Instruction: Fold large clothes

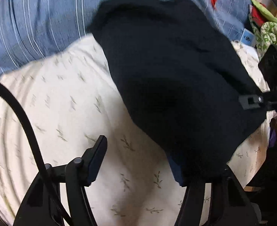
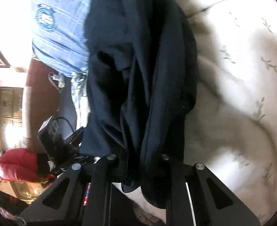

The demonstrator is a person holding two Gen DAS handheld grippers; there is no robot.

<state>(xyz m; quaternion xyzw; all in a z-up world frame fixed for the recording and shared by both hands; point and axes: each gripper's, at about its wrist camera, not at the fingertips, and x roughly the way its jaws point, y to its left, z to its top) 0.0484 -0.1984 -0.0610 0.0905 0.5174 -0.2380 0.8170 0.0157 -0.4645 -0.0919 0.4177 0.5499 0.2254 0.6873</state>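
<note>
The dark garment point(image 1: 176, 79) hangs over the cream sheet point(image 1: 53, 103), pinched in the closed right gripper point(image 2: 138, 162), while the left gripper point(image 1: 144, 162) gapes wide, its right finger draped, risking a one-sided, sagging, crooked fold.

navy garment point(image 1: 172, 71), cream leaf-print sheet point(image 1: 59, 101)

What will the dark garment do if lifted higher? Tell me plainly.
The dark garment will probably sag: it already hangs in deep folds from the right gripper. It looks floppy, draping over the bedsheet. The loose end near the left gripper would likely drag.
</note>
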